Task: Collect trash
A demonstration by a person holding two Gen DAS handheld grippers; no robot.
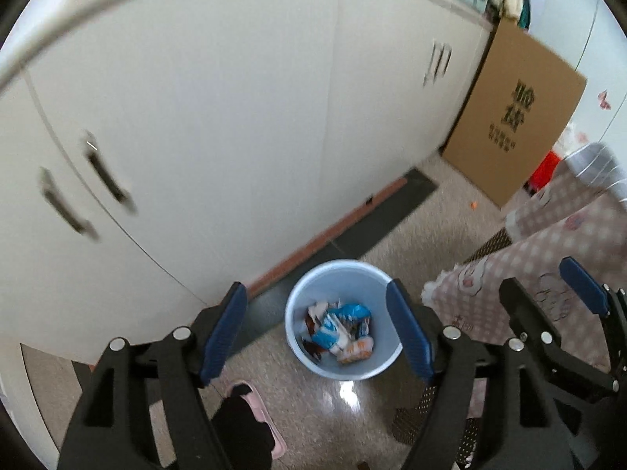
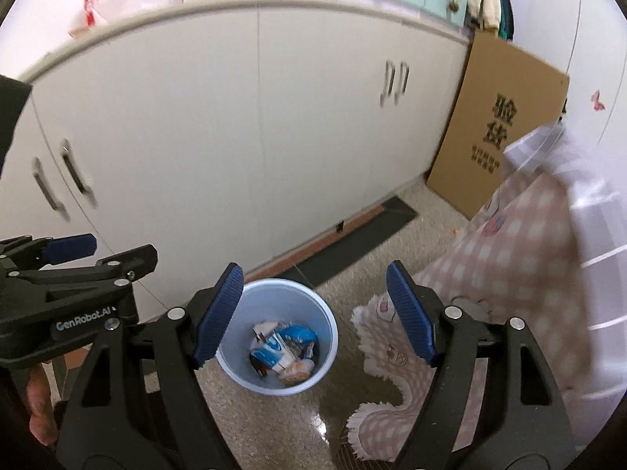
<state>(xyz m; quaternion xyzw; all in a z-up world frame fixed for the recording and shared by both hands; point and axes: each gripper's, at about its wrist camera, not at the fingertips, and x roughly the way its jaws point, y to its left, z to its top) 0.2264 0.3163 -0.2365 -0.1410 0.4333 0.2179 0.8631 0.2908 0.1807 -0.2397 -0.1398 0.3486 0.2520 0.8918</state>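
Note:
A light blue trash bin (image 1: pixel 313 356) stands on the speckled floor in front of the white cabinets. It holds crumpled blue, white and orange wrappers (image 1: pixel 339 331). My left gripper (image 1: pixel 317 329) is open and empty, high above the bin. The bin (image 2: pixel 231 360) and its wrappers (image 2: pixel 286 350) also show in the right wrist view. My right gripper (image 2: pixel 313 313) is open and empty above the bin too. The right gripper shows at the right edge of the left wrist view (image 1: pixel 548 293), and the left gripper at the left edge of the right wrist view (image 2: pixel 98 250).
White cabinet doors (image 1: pixel 196 137) fill the back. A large cardboard sheet (image 1: pixel 513 117) leans at the right. A pink checked blanket (image 2: pixel 509 266) hangs on the right, close to the bin. A pink slipper (image 1: pixel 258 411) lies on the floor at the lower left.

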